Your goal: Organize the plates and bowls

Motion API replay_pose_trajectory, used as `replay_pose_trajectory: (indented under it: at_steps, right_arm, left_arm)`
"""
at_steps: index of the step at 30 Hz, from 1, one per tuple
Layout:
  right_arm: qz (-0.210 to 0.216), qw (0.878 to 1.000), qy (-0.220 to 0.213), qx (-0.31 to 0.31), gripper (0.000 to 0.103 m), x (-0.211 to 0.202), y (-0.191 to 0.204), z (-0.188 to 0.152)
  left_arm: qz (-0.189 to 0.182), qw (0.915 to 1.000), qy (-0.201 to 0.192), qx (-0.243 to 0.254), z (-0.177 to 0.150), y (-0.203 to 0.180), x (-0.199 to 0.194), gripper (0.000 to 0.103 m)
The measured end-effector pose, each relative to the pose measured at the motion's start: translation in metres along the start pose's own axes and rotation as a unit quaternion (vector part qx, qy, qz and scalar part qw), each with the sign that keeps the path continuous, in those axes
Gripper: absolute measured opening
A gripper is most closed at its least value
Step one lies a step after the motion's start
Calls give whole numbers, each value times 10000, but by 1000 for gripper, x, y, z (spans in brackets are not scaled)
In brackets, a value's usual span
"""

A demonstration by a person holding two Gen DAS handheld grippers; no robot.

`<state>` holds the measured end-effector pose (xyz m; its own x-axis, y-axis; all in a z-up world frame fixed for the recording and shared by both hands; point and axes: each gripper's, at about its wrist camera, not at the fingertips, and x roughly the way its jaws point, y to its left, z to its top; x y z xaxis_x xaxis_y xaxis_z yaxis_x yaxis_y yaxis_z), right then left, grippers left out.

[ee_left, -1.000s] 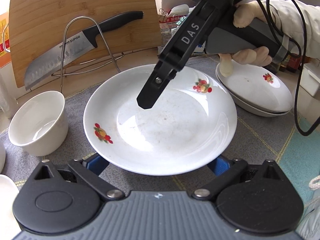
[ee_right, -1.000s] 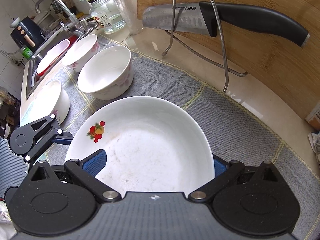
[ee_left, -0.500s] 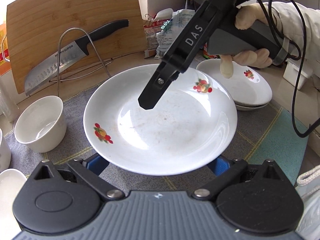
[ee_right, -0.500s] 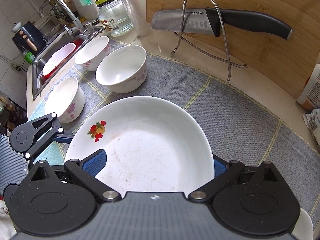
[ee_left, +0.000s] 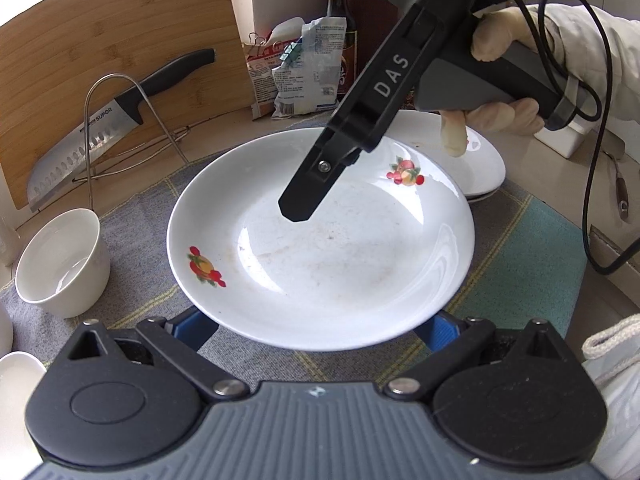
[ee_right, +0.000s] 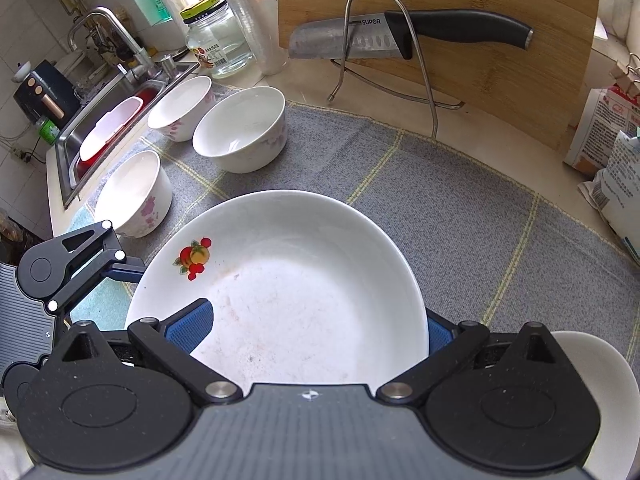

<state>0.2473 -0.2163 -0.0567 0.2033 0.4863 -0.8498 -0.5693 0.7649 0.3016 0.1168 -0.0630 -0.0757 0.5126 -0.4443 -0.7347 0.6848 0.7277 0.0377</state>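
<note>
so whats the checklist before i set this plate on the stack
1. Right tongs grip on plate: one pad lies on its inside, the other is hidden behind it. Ok.
2. Left tongs support: both pads sit under the rim, contact hidden. Cannot tell.
3. Stack of plates: the visible top is bare. Ok.
4. Bowl apart from the plate. Ok.
5. Plate clean: smears and specks inside. Not ok.
</note>
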Motion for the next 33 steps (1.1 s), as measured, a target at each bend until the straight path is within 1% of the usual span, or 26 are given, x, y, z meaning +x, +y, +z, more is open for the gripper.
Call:
replay_pose_trajectory:
  at_steps: [14, 22, 33]
  right_arm:
    - [-282, 9985, -230, 410, 103, -29, -16, -33]
    - [-437, 9961, -324, 688, 103, -41, -31, -52]
    - [-700, 9902, -482, 1107, 103, -61, -66, -74]
  left_arm:
    - [-389, 9984, -34, 406, 12, -18, 5, 101]
    - [-632, 9962, 4, 606, 16, -19, 21, 101]
    - [-970, 9911, -3, 916, 39, -32, 50, 101]
